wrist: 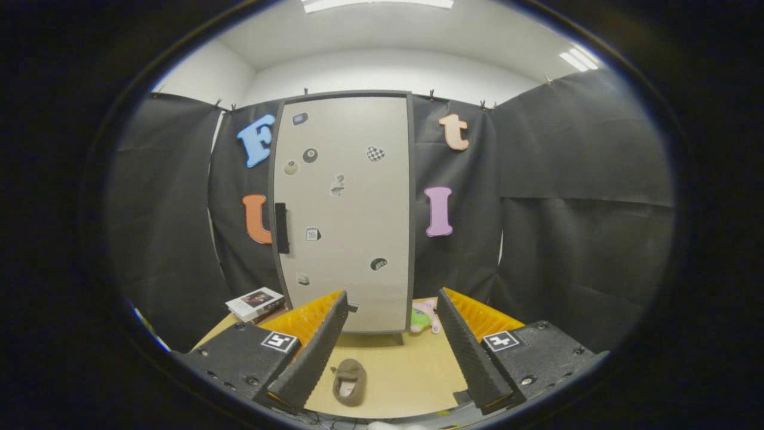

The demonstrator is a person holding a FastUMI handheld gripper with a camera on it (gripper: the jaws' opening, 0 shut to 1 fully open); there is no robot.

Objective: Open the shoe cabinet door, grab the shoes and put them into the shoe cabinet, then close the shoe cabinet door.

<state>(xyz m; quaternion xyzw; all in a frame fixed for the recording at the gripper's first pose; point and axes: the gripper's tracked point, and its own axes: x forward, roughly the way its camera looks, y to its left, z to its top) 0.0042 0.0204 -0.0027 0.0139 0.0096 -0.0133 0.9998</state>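
A tall pale grey shoe cabinet [343, 209] stands upright on the table [406, 370], straight ahead beyond the fingers. Its door is shut, dotted with several small stickers, and a dark handle [281, 227] sits on the door's left edge at mid height. A brown slipper-like shoe [349, 382] lies on the table between the fingers, close to the left one and well in front of the cabinet. My gripper [388, 352] is open, its two fingers spread wide with nothing between them but the shoe lying below.
A small pink and green toy [424, 318] lies by the cabinet's right foot. A white booklet or box [255, 303] rests on the table left of the cabinet. Black cloth walls close the booth on all sides.
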